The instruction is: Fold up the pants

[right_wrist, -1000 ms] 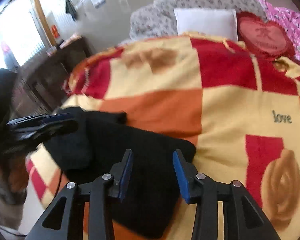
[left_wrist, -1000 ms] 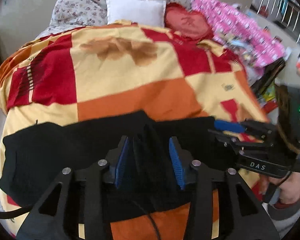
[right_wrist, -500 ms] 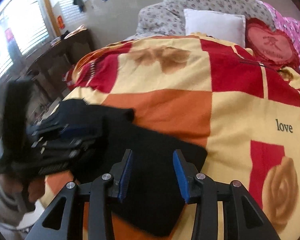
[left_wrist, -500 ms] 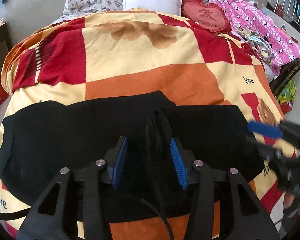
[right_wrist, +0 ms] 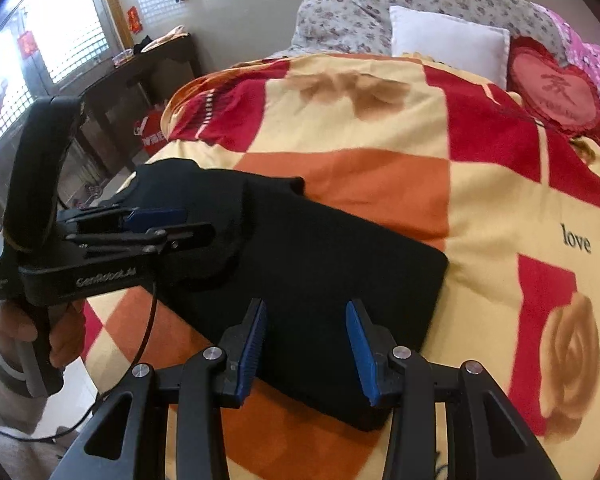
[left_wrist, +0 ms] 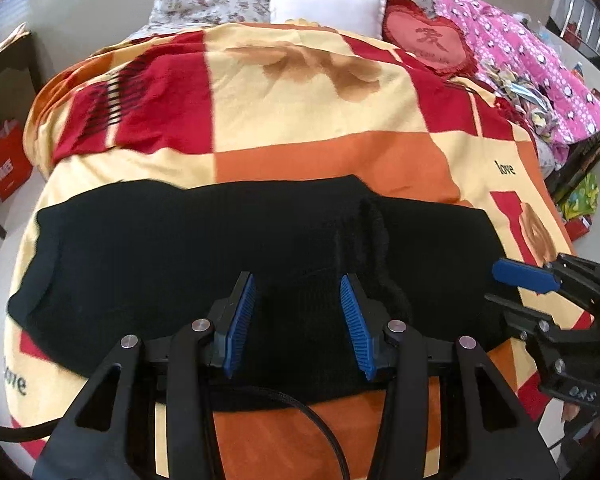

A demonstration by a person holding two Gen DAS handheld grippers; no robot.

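Observation:
Black pants [left_wrist: 188, 248] lie flat across the near end of the bed, with a raised fold ridge [left_wrist: 374, 232] right of centre. My left gripper [left_wrist: 300, 320] is open just above their near edge, nothing between the pads. In the right wrist view the pants [right_wrist: 340, 256] end in a squared edge at the right. My right gripper [right_wrist: 306, 344] is open over that end and empty. The left gripper also shows in the right wrist view [right_wrist: 172, 224], level over the pants' other part. The right gripper shows at the right edge of the left wrist view [left_wrist: 512, 284].
The bed carries a red, orange and yellow checked blanket [left_wrist: 328, 120]. A white pillow [left_wrist: 324, 0] and a red heart cushion [left_wrist: 428, 38] lie at the head. A pink quilt [left_wrist: 540, 68] lies at the right. A dark desk [right_wrist: 140, 76] stands left of the bed.
The left gripper let go of the black fold it was holding; that fold now lies on the pants as a ridge. Both grippers have drawn back toward the near edge.

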